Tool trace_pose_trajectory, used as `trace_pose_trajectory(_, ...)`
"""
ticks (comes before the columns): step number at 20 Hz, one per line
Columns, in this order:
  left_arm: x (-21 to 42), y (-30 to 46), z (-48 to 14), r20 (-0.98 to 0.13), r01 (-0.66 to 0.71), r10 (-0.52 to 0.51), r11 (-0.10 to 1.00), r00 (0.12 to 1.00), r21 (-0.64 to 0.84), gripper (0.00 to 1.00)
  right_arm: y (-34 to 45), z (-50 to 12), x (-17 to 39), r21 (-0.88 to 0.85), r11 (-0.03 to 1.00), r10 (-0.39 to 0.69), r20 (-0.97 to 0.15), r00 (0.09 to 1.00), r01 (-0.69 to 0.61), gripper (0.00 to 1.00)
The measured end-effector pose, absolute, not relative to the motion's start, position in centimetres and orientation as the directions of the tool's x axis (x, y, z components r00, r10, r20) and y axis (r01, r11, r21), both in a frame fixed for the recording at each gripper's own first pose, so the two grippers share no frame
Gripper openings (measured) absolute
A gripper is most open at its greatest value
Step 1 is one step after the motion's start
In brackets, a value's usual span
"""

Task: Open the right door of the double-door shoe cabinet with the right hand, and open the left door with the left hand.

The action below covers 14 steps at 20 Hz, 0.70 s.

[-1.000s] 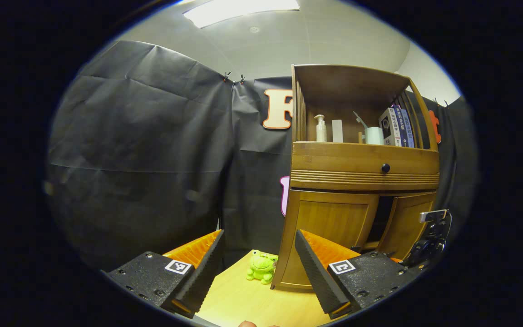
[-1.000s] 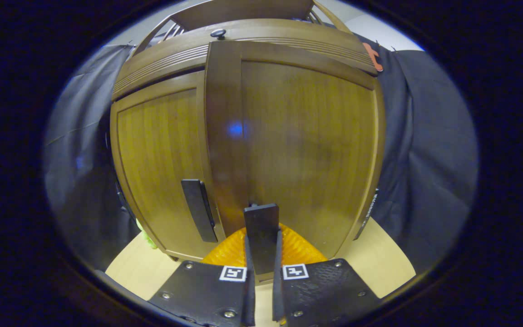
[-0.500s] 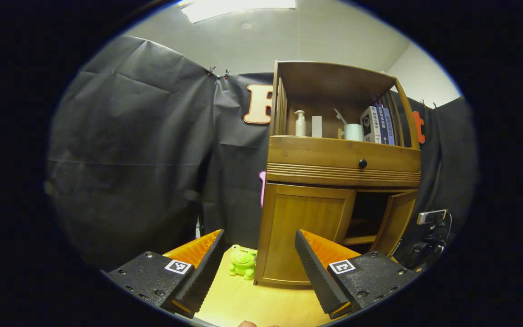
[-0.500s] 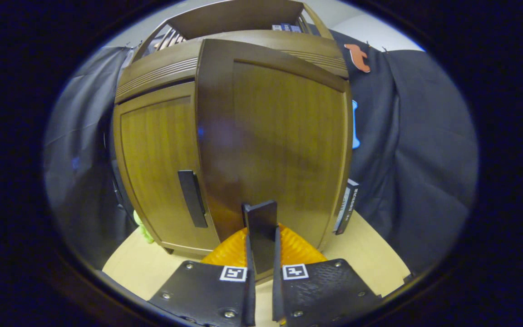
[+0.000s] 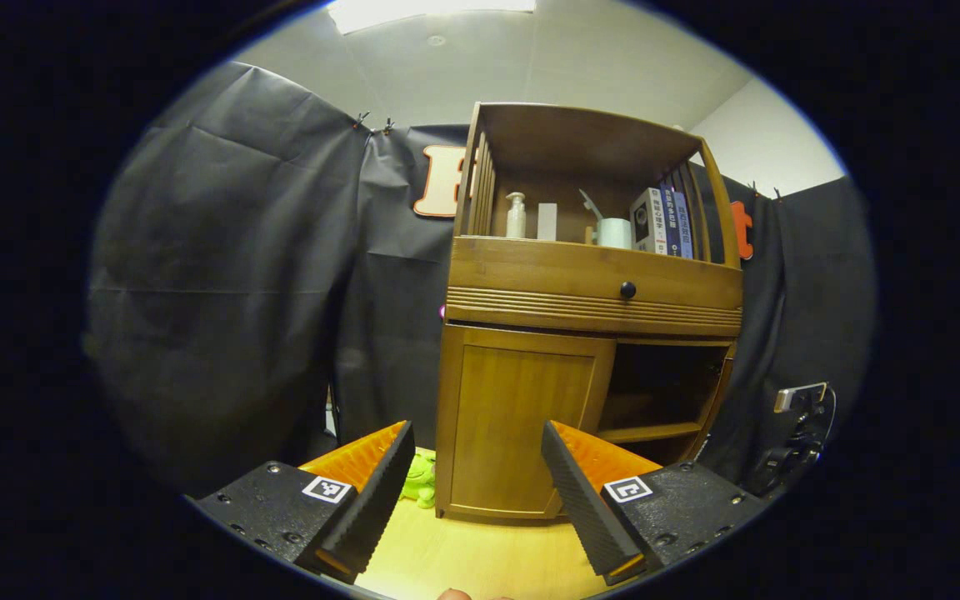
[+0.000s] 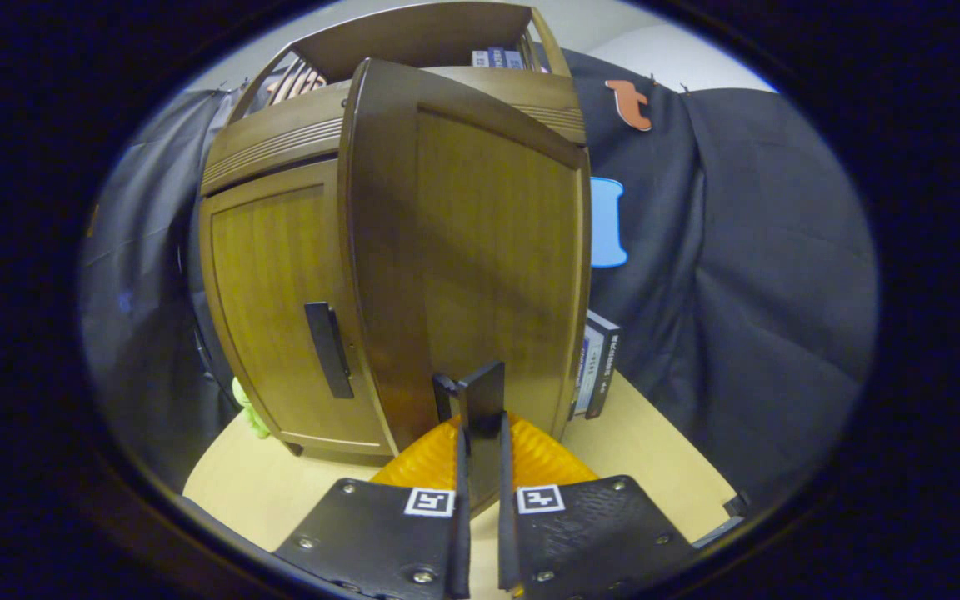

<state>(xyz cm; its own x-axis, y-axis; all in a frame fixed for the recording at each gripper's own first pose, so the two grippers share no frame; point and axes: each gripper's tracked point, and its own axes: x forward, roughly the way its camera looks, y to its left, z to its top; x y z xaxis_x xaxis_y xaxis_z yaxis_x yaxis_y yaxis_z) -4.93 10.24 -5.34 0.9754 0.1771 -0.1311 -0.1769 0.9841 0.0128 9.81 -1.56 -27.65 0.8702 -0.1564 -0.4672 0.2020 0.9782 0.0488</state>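
- The right gripper (image 6: 480,467) is clamped on the flat black handle (image 6: 482,398) of the right door (image 6: 480,250); both fingers press its two faces.
- That door stands swung well out from the shoe cabinet (image 5: 588,333), its panel close in front of the right gripper view's camera and its free edge running straight up from the handle.
- In the left gripper view the right half of the cabinet is a dark open compartment (image 5: 663,392) with a shelf board across it.
- The left gripper (image 5: 476,492) hangs with its fingers spread wide and nothing between them, well back from the cabinet.
- The left door (image 5: 522,425) is closed flush; its black handle (image 6: 328,350) sits near its inner edge, untouched.
- There is free space between the left gripper and that door.
- The cabinet stands on a pale wooden tabletop (image 6: 655,450).
- A green plush toy (image 5: 420,482) lies by its left foot and a boxed item (image 6: 597,362) leans behind the open door.
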Motion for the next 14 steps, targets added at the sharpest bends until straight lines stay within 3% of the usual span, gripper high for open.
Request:
trace_pose_trajectory(3, -4.5, 9.1, -5.4, -0.136, -0.148, 0.148, 0.989, 0.98, 0.009, 0.92, -1.8, -27.3, 10.0, 0.044, 0.974, -0.175, -0.469, 0.865, 0.221, 0.09)
trace_pose_trajectory(4, -4.5, 8.7, -5.6, -0.138, -0.139, 0.138, 0.99, 0.981, 0.007, 0.94, -1.7, -27.3, 9.8, 0.044, 0.974, -0.175, -0.469, 0.866, 0.221, 0.13)
trace_pose_trajectory(14, -3.9, 5.0, -6.6, -0.159, -0.056, 0.053, 0.998, 0.986, -0.017, 0.94, -3.1, -27.7, 8.6, 0.043, 0.968, -0.199, -0.473, 0.858, 0.249, 0.12)
